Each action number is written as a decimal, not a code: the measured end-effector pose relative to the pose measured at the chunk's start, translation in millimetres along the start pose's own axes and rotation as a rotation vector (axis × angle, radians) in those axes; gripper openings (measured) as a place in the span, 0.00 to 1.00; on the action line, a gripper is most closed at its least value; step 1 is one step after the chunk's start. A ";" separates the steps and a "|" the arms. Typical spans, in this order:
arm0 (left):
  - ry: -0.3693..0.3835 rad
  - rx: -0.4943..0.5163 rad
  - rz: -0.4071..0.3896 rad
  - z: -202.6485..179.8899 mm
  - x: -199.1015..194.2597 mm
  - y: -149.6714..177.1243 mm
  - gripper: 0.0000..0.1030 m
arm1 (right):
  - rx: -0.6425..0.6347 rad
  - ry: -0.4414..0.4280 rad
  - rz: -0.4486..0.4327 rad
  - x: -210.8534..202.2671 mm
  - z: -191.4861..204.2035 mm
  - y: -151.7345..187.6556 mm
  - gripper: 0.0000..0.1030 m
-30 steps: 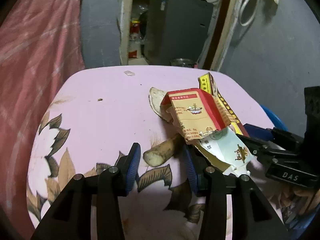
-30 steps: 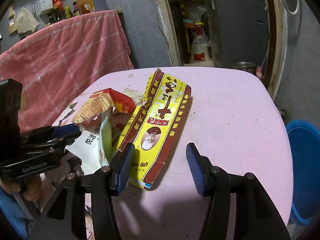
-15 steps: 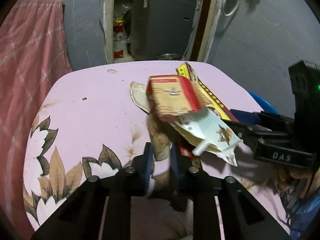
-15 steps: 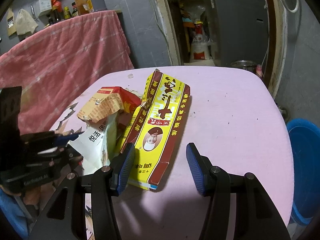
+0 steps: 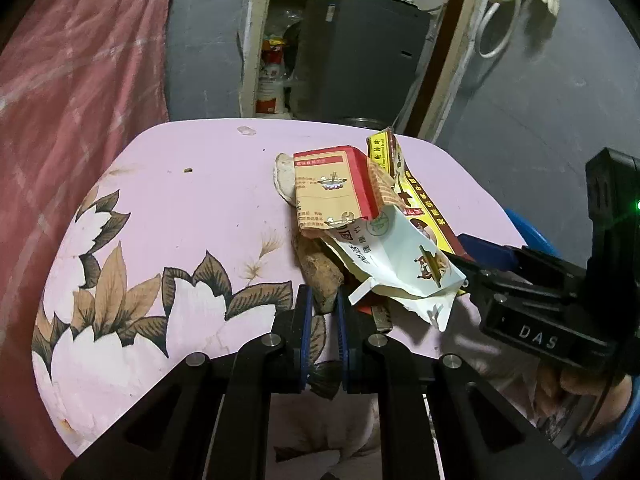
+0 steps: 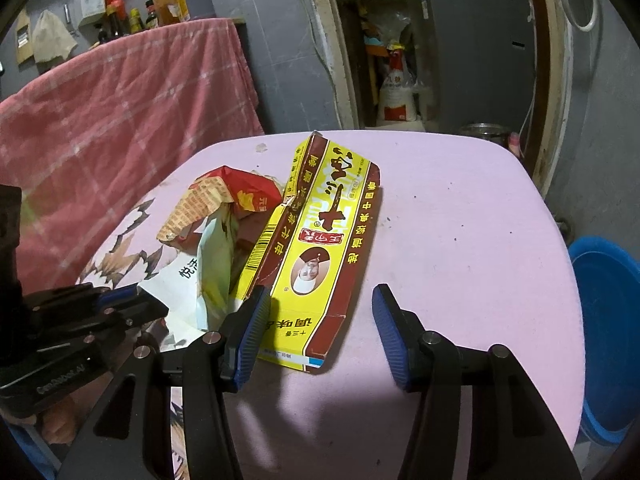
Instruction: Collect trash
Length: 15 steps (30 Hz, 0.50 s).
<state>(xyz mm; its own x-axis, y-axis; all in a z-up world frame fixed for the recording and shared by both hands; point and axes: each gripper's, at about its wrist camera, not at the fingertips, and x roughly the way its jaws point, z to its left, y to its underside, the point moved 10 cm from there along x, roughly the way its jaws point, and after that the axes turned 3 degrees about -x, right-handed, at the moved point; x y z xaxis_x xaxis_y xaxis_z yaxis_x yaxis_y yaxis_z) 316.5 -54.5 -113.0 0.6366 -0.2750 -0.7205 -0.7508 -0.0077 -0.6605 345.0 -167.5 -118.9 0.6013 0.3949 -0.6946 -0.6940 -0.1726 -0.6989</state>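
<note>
A pile of trash lies on the pink table (image 5: 192,200): a brown root stub (image 5: 320,270), a red and tan packet (image 5: 332,192), a torn white wrapper (image 5: 396,264) and a flattened yellow box (image 6: 320,248). My left gripper (image 5: 323,312) is shut on the near end of the brown root stub, low over the table. My right gripper (image 6: 316,332) is open, its fingers either side of the near end of the yellow box. The red packet (image 6: 240,192) and white wrapper (image 6: 212,276) lie left of that box.
A blue bucket (image 6: 608,320) stands on the floor right of the table. A red checked cloth (image 6: 120,112) hangs to the left. A doorway with a grey cabinet (image 5: 360,52) is behind. Small crumbs (image 5: 245,131) lie near the table's far edge.
My left gripper has moved forward and closed on the brown root stub. The red packet and white wrapper shifted slightly. The right gripper has stayed open over the yellow box.
</note>
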 end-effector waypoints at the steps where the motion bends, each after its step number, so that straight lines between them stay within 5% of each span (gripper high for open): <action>1: 0.001 -0.006 -0.001 0.2 -0.3 0.1 0.09 | -0.003 0.008 -0.006 -0.8 0.0 0.3 0.46; 4: 0.000 -0.024 -0.005 -0.8 -3.0 1.8 0.09 | -0.008 0.001 -0.011 -3.4 3.4 0.9 0.28; 8: -0.003 -0.048 -0.014 -0.8 -6.0 2.0 0.09 | 0.017 -0.014 -0.023 -8.6 -0.1 2.6 0.15; 15: -0.028 -0.112 -0.059 4.1 -23.1 6.4 0.09 | 0.000 -0.014 -0.098 -27.1 5.4 -2.7 0.07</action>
<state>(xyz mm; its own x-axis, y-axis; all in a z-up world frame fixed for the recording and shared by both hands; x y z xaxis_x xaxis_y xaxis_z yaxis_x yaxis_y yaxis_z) 297.7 -44.2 -101.5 0.6840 -0.2442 -0.6874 -0.7257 -0.1314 -0.6754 328.4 -172.9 -97.2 0.6604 0.4228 -0.6206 -0.6323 -0.1326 -0.7633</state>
